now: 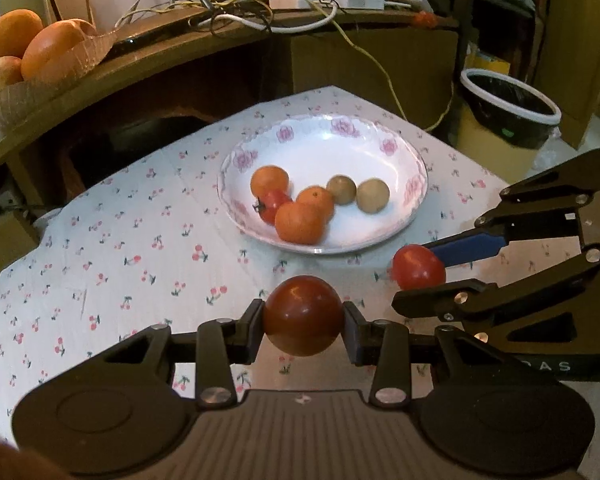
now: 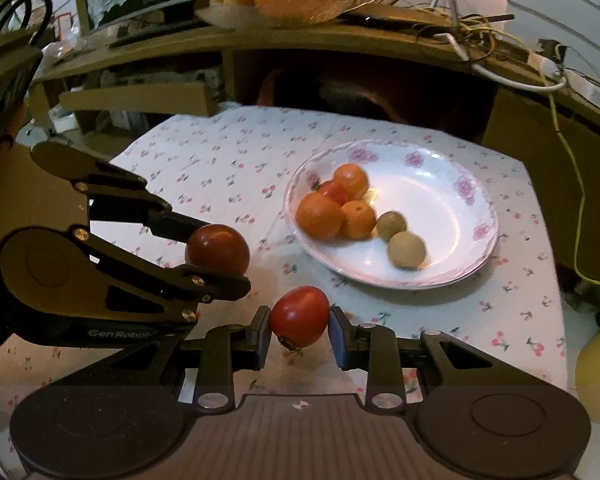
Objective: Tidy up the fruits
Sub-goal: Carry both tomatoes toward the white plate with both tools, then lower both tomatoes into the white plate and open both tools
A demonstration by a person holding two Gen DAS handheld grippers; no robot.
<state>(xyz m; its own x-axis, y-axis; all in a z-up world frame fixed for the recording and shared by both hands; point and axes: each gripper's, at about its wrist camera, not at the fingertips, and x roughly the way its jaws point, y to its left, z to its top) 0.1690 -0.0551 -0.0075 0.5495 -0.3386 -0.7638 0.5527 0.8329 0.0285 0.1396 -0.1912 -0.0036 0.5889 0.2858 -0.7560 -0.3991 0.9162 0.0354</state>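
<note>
Tomatoes could slip: the left hand-held gripper (image 1: 303, 316) pinches a dark tomato (image 1: 303, 314), the right hand-held gripper (image 2: 299, 326) a red tomato (image 2: 299, 315), both near the plate (image 1: 380, 236) at the tabletop's (image 1: 100, 240) far edge, where crowded fruit might roll.

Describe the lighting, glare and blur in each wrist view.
Left wrist view: dim warm light, a blown-out bright patch at top left, a glare spot on the dark tomato in the left hand-held gripper, heavy fisheye bending of the shelf edge. Right wrist view: the plate is the brightest area, its fruits are slightly soft, and the corners darken.
</note>
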